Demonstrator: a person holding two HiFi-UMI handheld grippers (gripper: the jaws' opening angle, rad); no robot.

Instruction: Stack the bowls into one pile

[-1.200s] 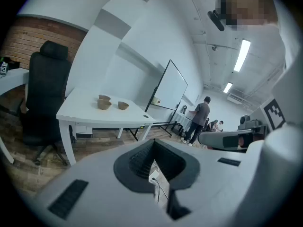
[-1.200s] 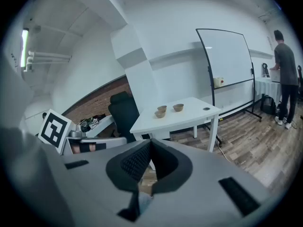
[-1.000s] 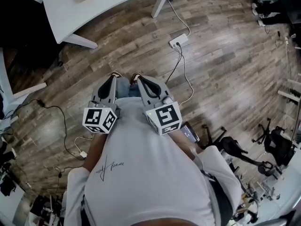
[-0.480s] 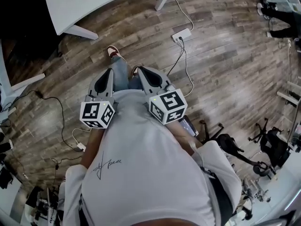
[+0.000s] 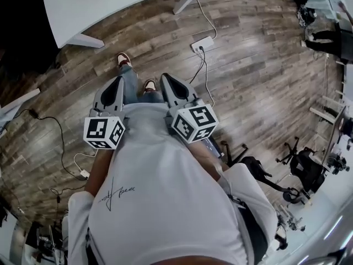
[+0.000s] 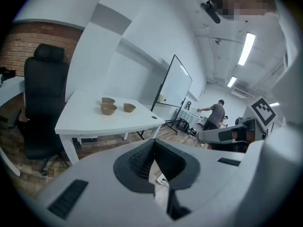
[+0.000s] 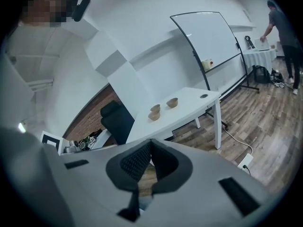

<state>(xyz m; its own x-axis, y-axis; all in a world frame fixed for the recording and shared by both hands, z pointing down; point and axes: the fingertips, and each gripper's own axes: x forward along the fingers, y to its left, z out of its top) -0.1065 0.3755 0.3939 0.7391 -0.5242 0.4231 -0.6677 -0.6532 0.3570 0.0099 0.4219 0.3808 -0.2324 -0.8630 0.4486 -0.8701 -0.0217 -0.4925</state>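
Bowls (image 6: 108,109) sit unstacked in a small group on the worktop (image 6: 80,122), well ahead of both tongs and out of reach, so no piling has begun. I carry my left tongs (image 5: 116,85) and right tongs (image 5: 169,82) side by side, close against my body and pointing forward. Each is clenched on nothing, since I judge I must first cross the floor (image 5: 259,65) to the bowls.
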